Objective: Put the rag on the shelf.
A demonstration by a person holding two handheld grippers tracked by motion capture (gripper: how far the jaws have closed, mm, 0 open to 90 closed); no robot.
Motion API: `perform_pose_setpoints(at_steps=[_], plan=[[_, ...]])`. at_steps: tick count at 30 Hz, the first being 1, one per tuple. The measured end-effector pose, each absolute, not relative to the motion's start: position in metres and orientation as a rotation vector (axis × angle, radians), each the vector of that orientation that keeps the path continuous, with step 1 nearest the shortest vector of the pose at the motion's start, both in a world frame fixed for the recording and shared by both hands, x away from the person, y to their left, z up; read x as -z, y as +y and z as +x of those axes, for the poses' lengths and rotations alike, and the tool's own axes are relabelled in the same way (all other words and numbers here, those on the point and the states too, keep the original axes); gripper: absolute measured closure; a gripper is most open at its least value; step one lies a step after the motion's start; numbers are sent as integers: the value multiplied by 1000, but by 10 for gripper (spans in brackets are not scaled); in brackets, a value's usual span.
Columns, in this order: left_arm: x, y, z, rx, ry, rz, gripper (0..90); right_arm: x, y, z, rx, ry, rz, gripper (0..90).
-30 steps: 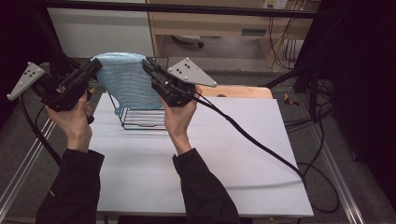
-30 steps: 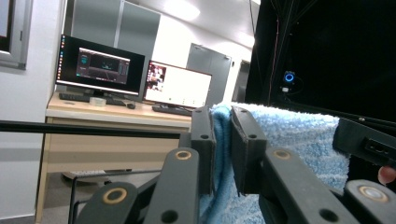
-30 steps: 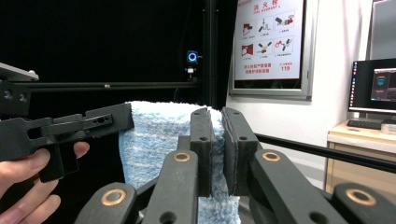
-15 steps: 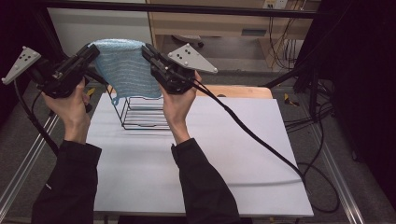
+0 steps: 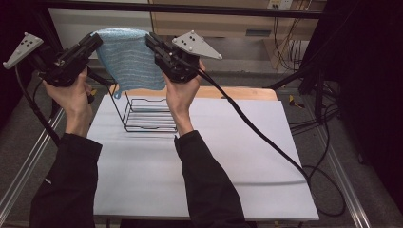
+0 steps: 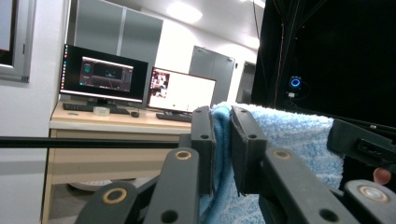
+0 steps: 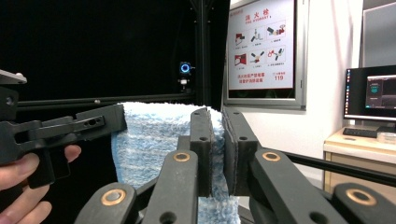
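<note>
Both forearms wear black long sleeves [image 5: 71, 175] ending at the wrists. Each hand carries a matte black gripper: the left gripper [image 5: 97, 40] and the right gripper [image 5: 149, 40] both bear a grey three-cornered plate [image 5: 197, 45] dotted with small holes. Brass-ringed pivots [image 7: 181, 157] mark the linkage bars, and a thick black cable [image 5: 266, 137] trails from the right gripper.

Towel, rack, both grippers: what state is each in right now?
Towel: held up above the rack, stretched between both grippers, hanging flat.
Rack: upright on the table, nothing in it.
Left gripper: shut on the towel's corner.
Right gripper: shut on the other corner.
</note>
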State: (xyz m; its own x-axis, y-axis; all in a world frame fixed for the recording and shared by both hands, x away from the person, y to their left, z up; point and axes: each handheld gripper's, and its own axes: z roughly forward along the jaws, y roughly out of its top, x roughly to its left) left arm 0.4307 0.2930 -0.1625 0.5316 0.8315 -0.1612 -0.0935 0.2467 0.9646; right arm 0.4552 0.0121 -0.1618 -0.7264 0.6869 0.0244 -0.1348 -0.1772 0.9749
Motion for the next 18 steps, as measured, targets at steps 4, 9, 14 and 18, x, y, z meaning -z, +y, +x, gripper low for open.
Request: perform_pose_setpoints(at_steps=[4, 9, 14, 18], plan=[[156, 291, 435, -747, 789, 1158, 801, 157, 11, 460, -1958, 1535, 644, 840], [148, 291, 442, -756, 788, 1160, 801, 150, 12, 467, -1963, 1526, 648, 840], [140, 288, 450, -762, 786, 1177, 801, 147, 10, 473, -1967, 1512, 657, 840], [137, 285, 457, -760, 790, 1181, 801, 146, 9, 478, -1963, 1501, 667, 840]])
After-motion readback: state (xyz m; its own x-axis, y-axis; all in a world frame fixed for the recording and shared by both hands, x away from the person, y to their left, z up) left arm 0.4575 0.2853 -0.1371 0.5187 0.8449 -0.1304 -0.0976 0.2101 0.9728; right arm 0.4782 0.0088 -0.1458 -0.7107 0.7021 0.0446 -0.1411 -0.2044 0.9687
